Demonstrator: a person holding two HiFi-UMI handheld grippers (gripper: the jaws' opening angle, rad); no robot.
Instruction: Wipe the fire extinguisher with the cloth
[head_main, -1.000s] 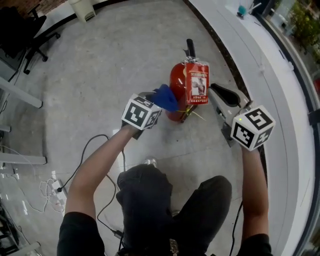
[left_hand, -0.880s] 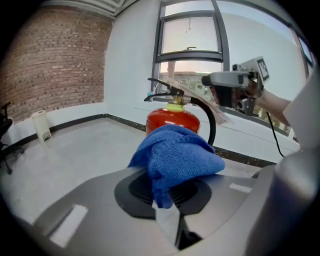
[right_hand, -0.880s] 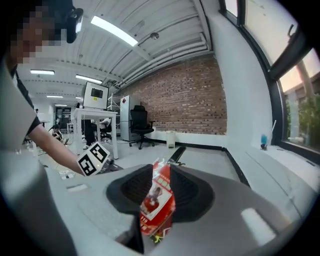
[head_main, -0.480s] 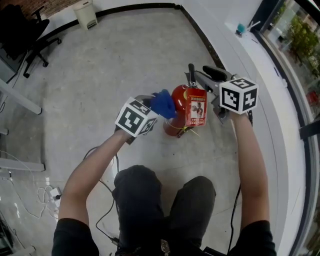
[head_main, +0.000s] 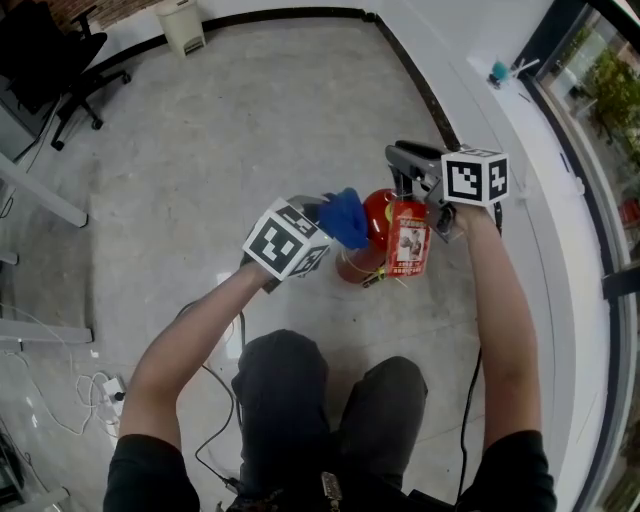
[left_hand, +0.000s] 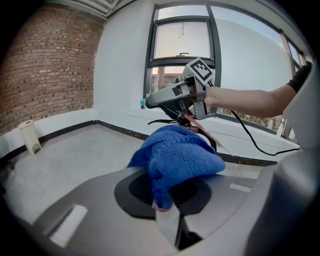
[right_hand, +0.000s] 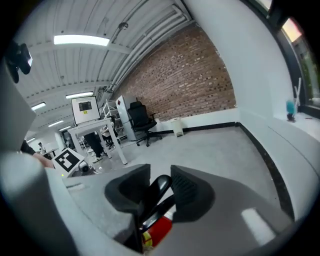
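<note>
Holding cloth (left_hand: 175, 155) clamped in left tongs (left_hand: 164, 197); soft, light. Fire extinguisher (head_main: 372, 225) upright on floor (head_main: 200, 150); right tongs (right_hand: 158, 172) just opened, apart around handle (right_hand: 161, 186). We judge it heavy, smooth; steady by handle.

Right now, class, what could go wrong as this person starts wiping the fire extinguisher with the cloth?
The right hand-held gripper has just been opening its jaws. The black handle stands between them unclamped, so the fire extinguisher might tip when pushed. The left hand-held gripper pinches the cloth only by one edge, so rubbing could pull it free.
</note>
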